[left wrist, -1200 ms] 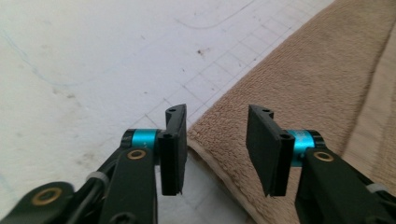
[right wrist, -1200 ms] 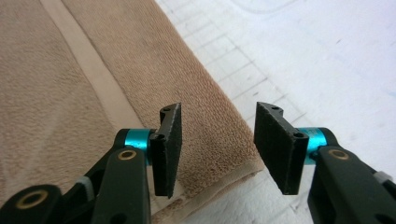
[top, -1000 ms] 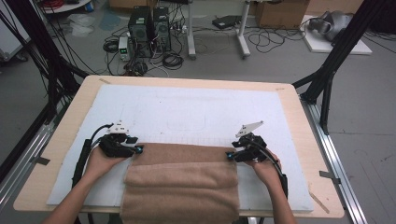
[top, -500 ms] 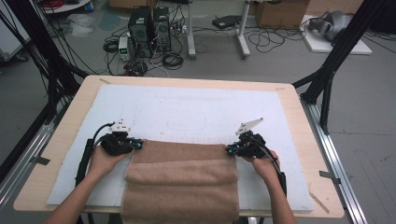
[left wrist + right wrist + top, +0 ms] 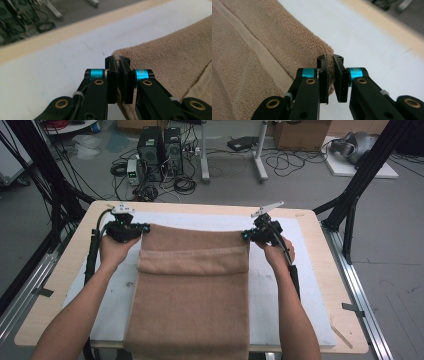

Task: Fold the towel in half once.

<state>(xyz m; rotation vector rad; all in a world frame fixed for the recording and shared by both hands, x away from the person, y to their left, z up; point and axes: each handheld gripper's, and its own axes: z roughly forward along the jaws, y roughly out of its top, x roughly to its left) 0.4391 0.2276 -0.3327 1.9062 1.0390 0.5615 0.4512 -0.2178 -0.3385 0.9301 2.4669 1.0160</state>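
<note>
Left gripper view and right gripper view show both jaws clenched on corners of the brown towel.

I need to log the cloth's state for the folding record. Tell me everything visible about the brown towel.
The brown towel is tan terry cloth with a flat woven band near one end. It lies lengthwise on the white mat, its near end hanging over the table's front edge. Its far edge is stretched taut between the left gripper and the right gripper, whose jaws are shut on its two far corners. A cross fold lies just below that edge.
</note>
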